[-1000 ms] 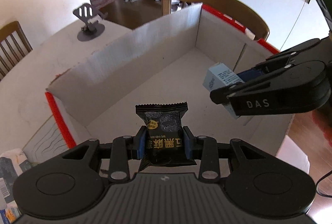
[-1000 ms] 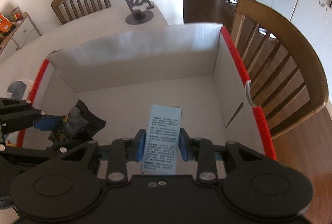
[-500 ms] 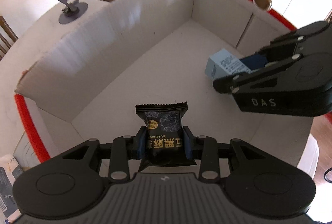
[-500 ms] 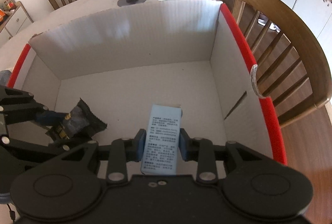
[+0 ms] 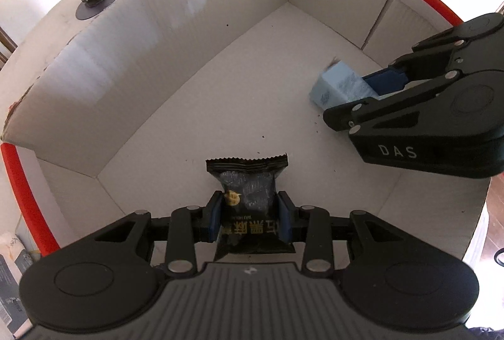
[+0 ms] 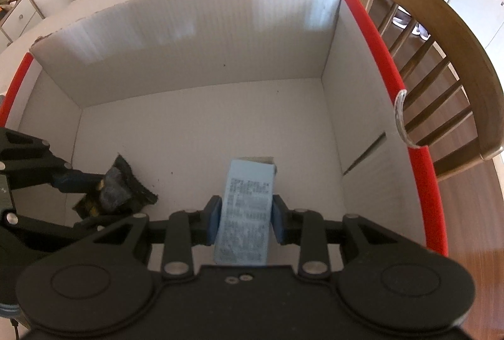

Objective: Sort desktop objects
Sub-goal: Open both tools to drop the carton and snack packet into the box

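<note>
You have both items over the white cardboard box (image 6: 195, 34), neither released yet. Your left gripper (image 5: 249, 215) is clamped on the black snack packet (image 5: 249, 182), held above the box floor near its left wall. Your right gripper (image 6: 244, 218) is clamped on the pale blue carton (image 6: 249, 192), nearer the box's right wall. The box floor looks bare, so both drops remain. Whether either item touches the floor is hard to tell. Clutter outside the box's left wall is cut off.
</note>
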Motion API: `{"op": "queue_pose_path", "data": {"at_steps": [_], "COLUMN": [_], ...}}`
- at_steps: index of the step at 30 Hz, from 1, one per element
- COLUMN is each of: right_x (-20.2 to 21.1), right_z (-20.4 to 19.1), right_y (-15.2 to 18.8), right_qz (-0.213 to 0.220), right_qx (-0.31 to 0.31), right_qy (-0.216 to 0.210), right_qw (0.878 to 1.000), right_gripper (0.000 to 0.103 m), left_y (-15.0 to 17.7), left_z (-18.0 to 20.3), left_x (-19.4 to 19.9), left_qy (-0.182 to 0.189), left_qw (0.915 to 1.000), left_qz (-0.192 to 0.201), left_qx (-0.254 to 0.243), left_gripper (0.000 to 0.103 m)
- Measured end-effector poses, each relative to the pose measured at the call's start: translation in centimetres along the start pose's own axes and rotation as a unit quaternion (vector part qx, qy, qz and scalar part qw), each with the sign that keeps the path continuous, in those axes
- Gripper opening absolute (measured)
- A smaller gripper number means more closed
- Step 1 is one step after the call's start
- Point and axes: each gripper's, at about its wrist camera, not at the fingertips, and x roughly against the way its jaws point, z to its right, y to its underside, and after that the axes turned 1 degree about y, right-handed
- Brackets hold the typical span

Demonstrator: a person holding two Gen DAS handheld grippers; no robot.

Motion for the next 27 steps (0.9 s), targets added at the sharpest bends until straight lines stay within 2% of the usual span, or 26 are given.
{"op": "queue_pose_path", "data": {"at_steps": [6, 8, 10, 18, 27], "right_x": [0.1, 0.5, 1.0, 3.8, 7.7], "right_z": [0.0, 0.1, 0.1, 0.4, -0.4], "right_y": [-0.3, -0.4, -0.4, 0.2, 1.3], "right_qz": [-0.008, -0.005, 0.002, 0.025, 0.063], "right_qx": [0.001, -0.002, -0.005, -0.01, 0.0], "right_qy": [-0.002, -0.004, -0.008, -0.035, -0.053], "right_qw": [1.0, 1.0, 1.0, 0.999, 0.997], "right_gripper": [0.036, 0.04, 0.045, 0.051, 0.051], "left_y": [0.1, 0.2, 0.4, 1.2, 3.1], "left_z": [0.0, -0.1, -0.2, -0.3, 0.4], "left_x": [0.2, 0.5, 1.0, 3.8, 7.3], "left_qy": [0.002, 0.003, 0.001, 0.014, 0.013], "left_qw": [1.0, 1.0, 0.9999, 0.9986, 0.9949], "left_qz": [0.0, 0.005, 0.013, 0.049, 0.095], "left_qx": [-0.005, -0.003, 0.001, 0.015, 0.031], "left_gripper": [0.037, 0.05, 0.056, 0.056, 0.056]}}
